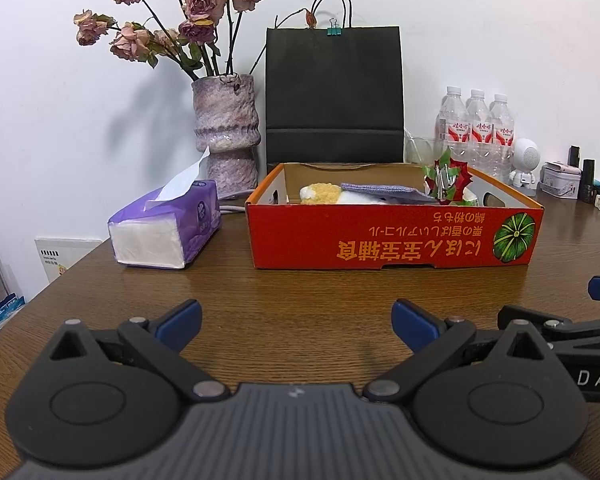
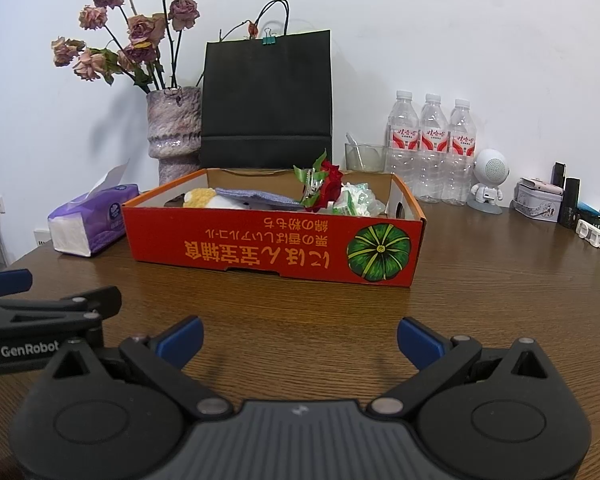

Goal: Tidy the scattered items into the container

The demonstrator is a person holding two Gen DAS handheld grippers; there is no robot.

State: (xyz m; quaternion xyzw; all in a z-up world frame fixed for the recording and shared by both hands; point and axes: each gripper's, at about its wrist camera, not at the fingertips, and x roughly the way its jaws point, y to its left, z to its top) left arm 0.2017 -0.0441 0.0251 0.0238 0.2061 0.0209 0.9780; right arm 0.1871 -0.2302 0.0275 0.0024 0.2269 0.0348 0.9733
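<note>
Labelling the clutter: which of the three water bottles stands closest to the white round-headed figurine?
The rightmost bottle, directly beside the figurine; the other two stand further left.

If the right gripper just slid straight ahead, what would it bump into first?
Probably the front wall of the red box. The open right gripper points that way, with only bare table between, though depth is hard to judge.

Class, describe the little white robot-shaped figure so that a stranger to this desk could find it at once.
Start at the red cardboard box in the middle of the wooden table. Right of it stand three water bottles; the white robot figure is just right of them. Its big round grilled head sets it apart.
</note>
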